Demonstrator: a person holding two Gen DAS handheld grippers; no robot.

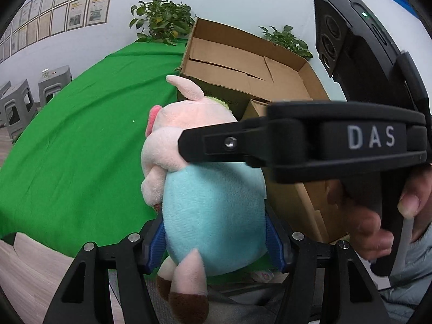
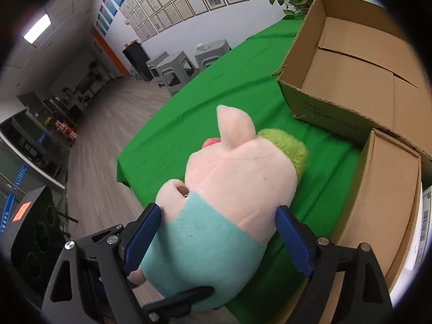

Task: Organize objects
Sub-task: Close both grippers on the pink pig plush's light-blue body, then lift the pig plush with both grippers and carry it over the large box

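Blue pads of the left gripper (image 1: 216,239) press on both sides of the soft pink plush pig with a light blue body (image 1: 208,189), pinching it low on the belly. The right gripper (image 2: 218,232) pinches the same toy higher, near the shoulders, so both tools hold it together in the air above the green tablecloth (image 2: 216,86). The large open cardboard box (image 2: 359,62) stands just behind, with a smaller brown carton (image 2: 388,189) near it. One risk: if the two grippers pull apart or one releases too early, the soft toy may twist and slip down before reaching the box.
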